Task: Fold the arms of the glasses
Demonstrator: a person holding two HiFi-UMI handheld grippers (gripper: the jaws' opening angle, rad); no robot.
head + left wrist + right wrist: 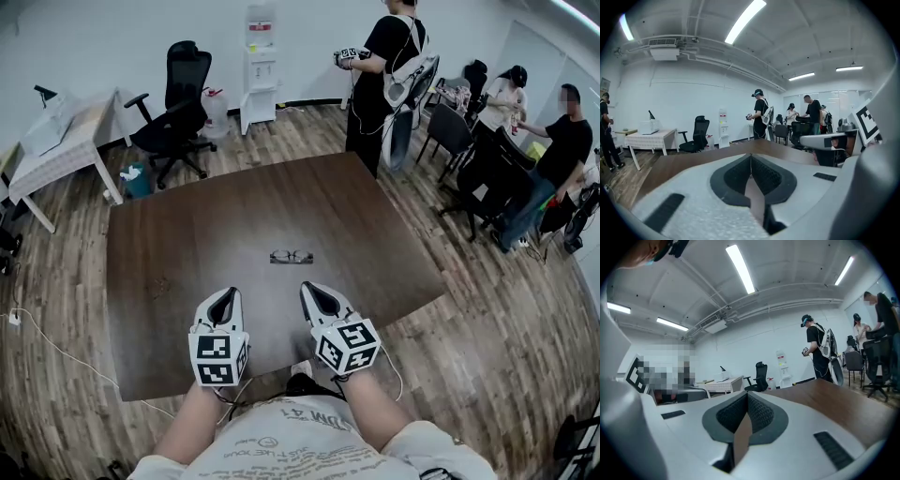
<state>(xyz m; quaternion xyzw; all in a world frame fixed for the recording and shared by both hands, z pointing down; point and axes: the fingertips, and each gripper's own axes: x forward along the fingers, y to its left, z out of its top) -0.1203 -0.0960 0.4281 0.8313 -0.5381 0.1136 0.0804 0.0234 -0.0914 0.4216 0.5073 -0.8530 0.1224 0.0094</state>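
The glasses [292, 256] lie flat near the middle of the brown surface [169, 244], touched by nothing. They show as a small, compact dark shape. No arm can be seen sticking out behind the frame, but they are too small to tell whether the arms are folded or open.

From the glasses, the left gripper [227, 293] is at about 7 o'clock and the right gripper [309, 289] at about 5 o'clock. Both are close to the near edge of the surface and well apart from the glasses. Each gripper's own view shows its jaws pressed together with nothing between them.

Judging by this, no folding is in hand right now: either it is done and the grippers are clear, or it has not begun. If the arms are open, the next move calls for spreading one gripper, steadying the frame with it, and pushing an arm inward with the other.

Nothing else lies on the surface, so the way to the glasses is free. Beyond it, an office chair [178, 103] stands at 11 o'clock, a water dispenser [260, 66] at 12, a standing person [384, 75] at 1, seated people [562, 150] at 2 to 3, and a white table [66, 150] at 10.
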